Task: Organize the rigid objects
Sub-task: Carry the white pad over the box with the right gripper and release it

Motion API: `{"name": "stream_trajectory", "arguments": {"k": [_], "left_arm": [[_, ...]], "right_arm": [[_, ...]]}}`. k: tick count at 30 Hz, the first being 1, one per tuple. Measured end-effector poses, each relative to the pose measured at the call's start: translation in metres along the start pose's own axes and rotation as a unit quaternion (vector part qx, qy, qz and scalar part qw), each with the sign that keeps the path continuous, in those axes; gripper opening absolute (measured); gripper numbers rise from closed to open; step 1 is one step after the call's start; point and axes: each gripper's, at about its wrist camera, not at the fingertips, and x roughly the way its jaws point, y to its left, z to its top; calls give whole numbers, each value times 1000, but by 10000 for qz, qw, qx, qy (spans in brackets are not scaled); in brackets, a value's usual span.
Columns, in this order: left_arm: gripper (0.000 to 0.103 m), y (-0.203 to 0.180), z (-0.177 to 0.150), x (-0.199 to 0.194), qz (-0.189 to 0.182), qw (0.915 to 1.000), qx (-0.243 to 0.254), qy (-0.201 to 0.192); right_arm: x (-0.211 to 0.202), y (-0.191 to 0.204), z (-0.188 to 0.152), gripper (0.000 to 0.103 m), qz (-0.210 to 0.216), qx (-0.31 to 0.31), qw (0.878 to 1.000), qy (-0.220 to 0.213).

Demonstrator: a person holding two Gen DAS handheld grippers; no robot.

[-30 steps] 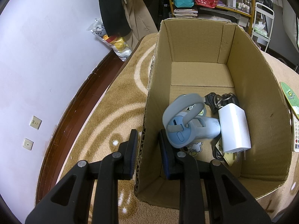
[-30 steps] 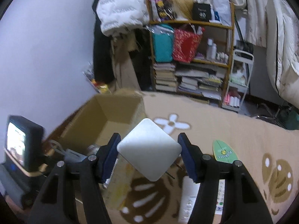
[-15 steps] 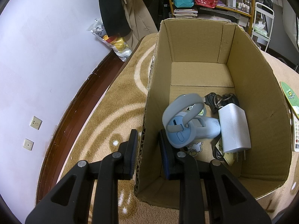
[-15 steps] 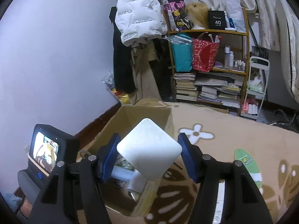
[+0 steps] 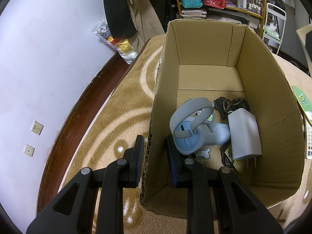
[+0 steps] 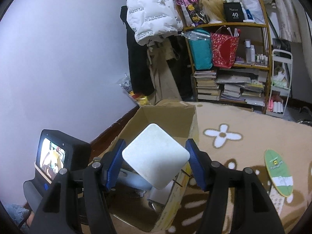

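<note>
Box steadied on one side, white square pad carried in on the other.

The left hand-held gripper [image 5: 154, 152] straddles the near-left wall of the cardboard box [image 5: 259, 58], one finger outside and one inside, apparently clamped on the wall, likely to keep the box from sliding on the rug [image 5: 109, 117] while things go in. The right hand-held gripper [image 6: 156, 160] is clenched on a white square pad [image 6: 156, 158], held by two opposite corners above the box's open top, probably ready for lowering. Inside already lie a blue controller with a grey strap [image 5: 195, 128], a white charger [image 5: 243, 134] and dark cables [image 5: 224, 103], crowded toward the near end; the far floor is bare.
</note>
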Motion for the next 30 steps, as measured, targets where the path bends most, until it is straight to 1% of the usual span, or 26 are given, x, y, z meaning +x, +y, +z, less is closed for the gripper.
{"name": "stream_trajectory", "arguments": {"k": [15, 18, 20, 26, 28, 30], "left_arm": [[23, 0, 0, 0, 1, 10000, 3, 1], [23, 0, 0, 0, -1, 10000, 2, 1], [23, 0, 0, 0, 16, 10000, 20, -9], [23, -4, 0, 0, 25, 10000, 28, -10], [23, -4, 0, 0, 25, 10000, 30, -9], [23, -4, 0, 0, 24, 10000, 30, -9]], "right_arm": [[16, -6, -10, 67, 113, 190, 9993, 304], [20, -7, -12, 67, 18, 217, 9991, 351], [22, -9, -14, 67, 47, 239, 9990, 366], [21, -14, -13, 67, -40, 311, 9987, 389], [19, -15, -12, 69, -57, 321, 9988, 370], [14, -16, -10, 79, -129, 306, 9990, 309]]}}
